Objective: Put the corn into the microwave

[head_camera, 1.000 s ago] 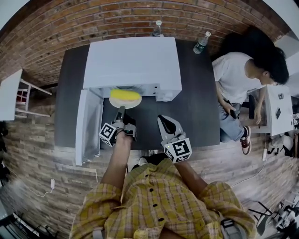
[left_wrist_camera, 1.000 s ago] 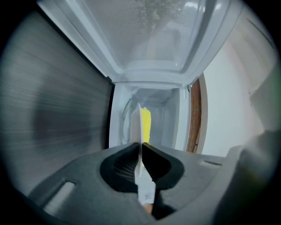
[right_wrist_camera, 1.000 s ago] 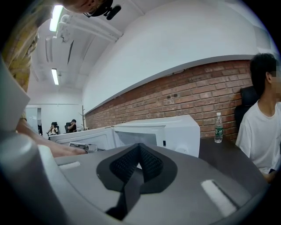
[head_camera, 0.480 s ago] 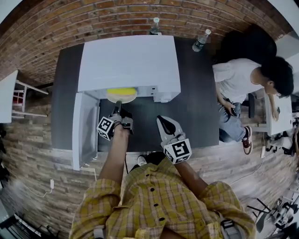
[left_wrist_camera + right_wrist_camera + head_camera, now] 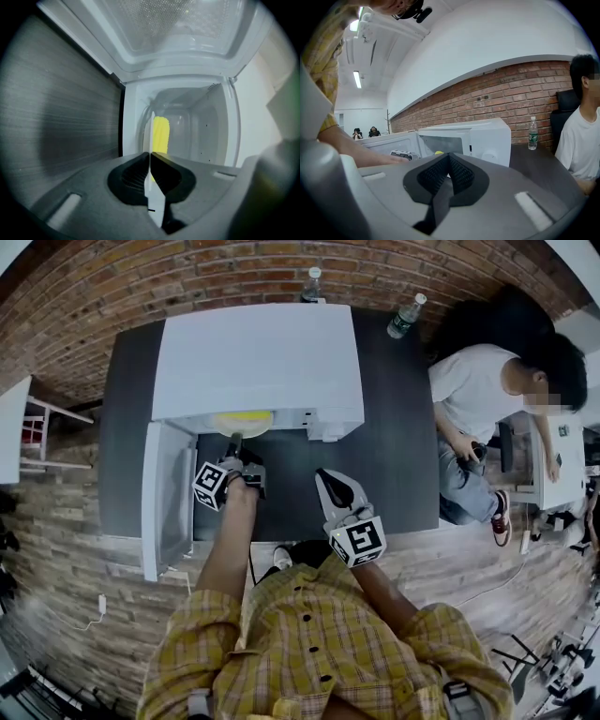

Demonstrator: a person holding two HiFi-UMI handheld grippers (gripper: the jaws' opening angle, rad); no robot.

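Note:
A yellow corn cob [image 5: 246,415] lies on a white plate [image 5: 234,427], which is partly inside the white microwave [image 5: 258,362]. The microwave door [image 5: 169,493] hangs open to the left. My left gripper [image 5: 234,441] is shut on the plate's near rim, just at the opening. In the left gripper view, which is rolled sideways, the plate [image 5: 148,133] shows edge-on between the jaws of the left gripper [image 5: 150,154], with the corn [image 5: 161,136] within the cavity. My right gripper [image 5: 323,476] hovers over the dark table, shut and empty, as the right gripper view [image 5: 449,157] confirms.
The microwave stands on a dark table [image 5: 394,456]. Two water bottles [image 5: 312,282] [image 5: 405,315] stand at the table's far edge by the brick wall. A seated person [image 5: 487,399] is close to the table's right side. A small white table [image 5: 19,427] is at the left.
My left gripper has pushed forward, carrying the plate and corn from in front of the opening into the microwave. The right gripper has stayed in place.

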